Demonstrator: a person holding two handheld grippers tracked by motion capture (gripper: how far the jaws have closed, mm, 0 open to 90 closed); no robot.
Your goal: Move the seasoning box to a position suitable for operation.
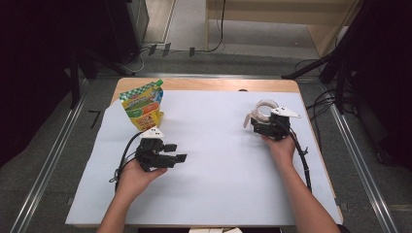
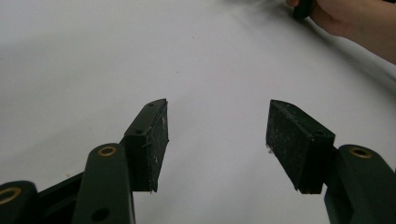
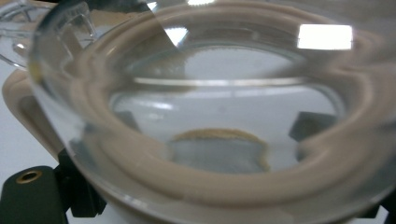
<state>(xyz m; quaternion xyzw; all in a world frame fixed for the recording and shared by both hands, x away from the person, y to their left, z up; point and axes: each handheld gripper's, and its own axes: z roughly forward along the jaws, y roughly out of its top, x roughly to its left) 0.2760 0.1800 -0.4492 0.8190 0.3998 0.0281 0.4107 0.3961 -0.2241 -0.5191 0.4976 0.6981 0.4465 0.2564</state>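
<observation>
- A colourful snack bag (image 1: 142, 105) stands on the far left of the white surface (image 1: 214, 160). It is green, yellow and orange.
- The left gripper (image 1: 176, 152) is just near the bag, a little closer to the person. The left hand (image 1: 136, 177) holds it, and it points to the right.
- Its two black pads (image 2: 153, 140) stand apart. Nothing is between them, just the bare white sheet.
- A black cable (image 1: 124, 155) runs from the left gripper back toward the person.
- The middle of the surface is plain white.
- A clear round lid (image 1: 264, 111) with a tan ring sits on the far right side of the surface.
- The right gripper (image 1: 257, 125) is right at this lid, held by the right hand (image 1: 281, 148). In the right gripper view the lid (image 3: 219, 116) is very close, with dark pads seen through it on both sides, so the gripper looks clamped on the lid.
</observation>
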